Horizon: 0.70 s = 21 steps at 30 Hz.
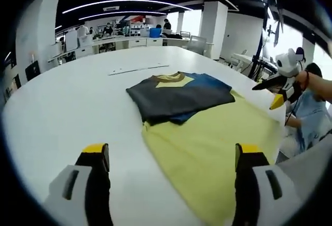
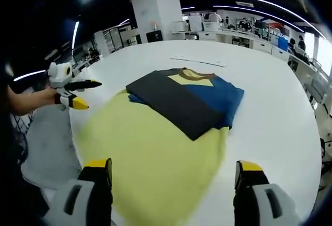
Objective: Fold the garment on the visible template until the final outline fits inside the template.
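left gripper view is showing the left tongs standing apart, empty; right tongs too. ahead of both, the folded garment is lying on the yellow template, soft and limp; pinching its edge seems best.

The folded dark grey and blue garment covers the far end of the pale yellow sheet-like template, whose near corner runs off the bottom of the left gripper view. Distant people at desks are too small to make out.
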Motion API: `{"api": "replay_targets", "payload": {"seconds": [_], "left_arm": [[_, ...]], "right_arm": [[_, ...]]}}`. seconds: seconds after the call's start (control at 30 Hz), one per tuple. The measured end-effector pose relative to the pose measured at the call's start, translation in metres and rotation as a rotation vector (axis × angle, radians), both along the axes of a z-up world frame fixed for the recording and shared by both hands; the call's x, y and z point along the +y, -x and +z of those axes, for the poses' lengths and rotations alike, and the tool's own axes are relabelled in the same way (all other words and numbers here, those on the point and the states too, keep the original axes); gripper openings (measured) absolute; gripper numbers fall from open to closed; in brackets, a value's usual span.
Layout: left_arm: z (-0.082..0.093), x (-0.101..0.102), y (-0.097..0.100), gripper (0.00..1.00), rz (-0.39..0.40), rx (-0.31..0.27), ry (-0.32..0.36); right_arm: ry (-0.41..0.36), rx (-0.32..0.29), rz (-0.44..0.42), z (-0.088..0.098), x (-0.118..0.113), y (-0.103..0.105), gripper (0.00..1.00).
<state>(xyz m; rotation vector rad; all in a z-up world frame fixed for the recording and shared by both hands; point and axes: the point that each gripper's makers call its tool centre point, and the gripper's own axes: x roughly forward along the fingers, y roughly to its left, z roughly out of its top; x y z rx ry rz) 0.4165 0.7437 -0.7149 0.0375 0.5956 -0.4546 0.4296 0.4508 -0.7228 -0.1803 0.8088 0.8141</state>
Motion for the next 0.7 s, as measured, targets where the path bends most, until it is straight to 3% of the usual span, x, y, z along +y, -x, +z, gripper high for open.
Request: {"api": "replay_targets", "payload": {"seconds": [0.43,0.7], "left_arm": [[-0.001,-0.019,0.040,0.99,-0.111,0.038,-0.005],[-0.005,-0.031,0.064,0.91,-0.170,0.061,-0.004]], "right_arm": [[0.023,0.044,0.072,-0.001,-0.008,0.046,0.94],[0.026,0.064,0.099,-0.006,-0.009,0.069,0.88]]}}
